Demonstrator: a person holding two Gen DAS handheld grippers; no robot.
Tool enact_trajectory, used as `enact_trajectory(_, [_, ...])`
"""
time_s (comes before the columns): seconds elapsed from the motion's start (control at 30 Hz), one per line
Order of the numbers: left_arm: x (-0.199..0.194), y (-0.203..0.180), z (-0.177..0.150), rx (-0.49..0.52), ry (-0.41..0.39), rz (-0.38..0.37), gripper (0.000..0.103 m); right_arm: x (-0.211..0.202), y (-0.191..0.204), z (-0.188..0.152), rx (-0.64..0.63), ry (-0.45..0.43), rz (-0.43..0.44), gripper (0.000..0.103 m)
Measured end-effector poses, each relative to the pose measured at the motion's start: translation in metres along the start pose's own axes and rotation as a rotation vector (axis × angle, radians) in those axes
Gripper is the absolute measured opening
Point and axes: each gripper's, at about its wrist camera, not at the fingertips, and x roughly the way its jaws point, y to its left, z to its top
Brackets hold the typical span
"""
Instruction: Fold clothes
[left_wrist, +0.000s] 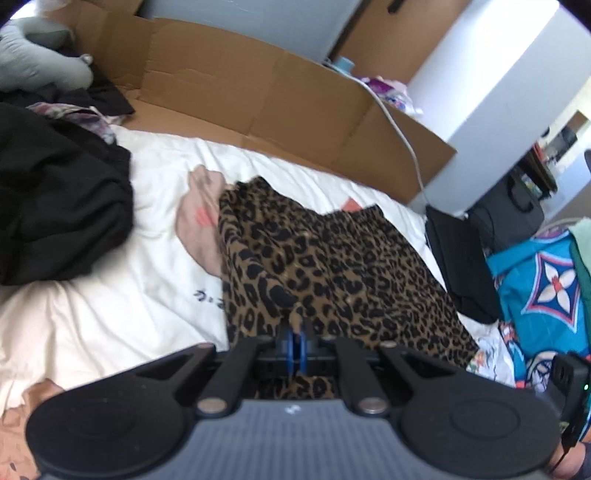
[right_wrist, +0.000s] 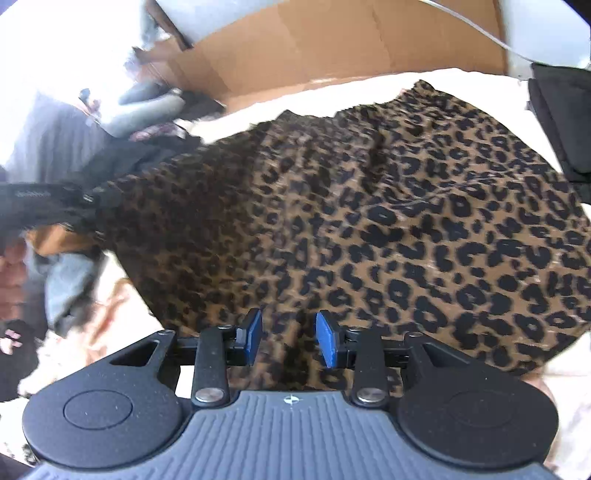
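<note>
- At the bottom centre of the left wrist view, our left gripper has its blue pads pressed together on a pinch of the leopard-print garment, which bunches up just above the fingertips.
- In the right wrist view, our right gripper sits at the lower centre with its blue pads spread apart; the leopard cloth shows in the gap between them, and nothing is pinched.
- The leopard-print garment fills the middle of the right wrist view and spreads toward the right edge; in the left wrist view it lies across the centre of the frame, on the white bedding.
- A pale pink cloth pokes out from under the garment's left edge, in the middle left of the left wrist view.
- A heap of black clothing sits at the left edge of that view, well apart from the garment.
- At the lower right of the same view we see a blue patterned fabric, and above it a black bag.
- Farthest off, a flattened cardboard box stands along the bed's far side across the top, with a white cable running down over it.
</note>
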Motion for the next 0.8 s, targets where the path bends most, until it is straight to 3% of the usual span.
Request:
enact_trajectory(0.37, [0.036, -0.067, 0.0, 0.098, 0.089, -0.069, 0.004, -0.012, 0.032, 0.03, -0.029, -0.1, 0.143, 0.045])
enact_trajectory(0.8, [0.051, -0.098, 0.006, 0.099, 0.148, -0.168, 0.004, 0.007, 0.05, 0.05, -0.072, -0.1, 0.164, 0.045])
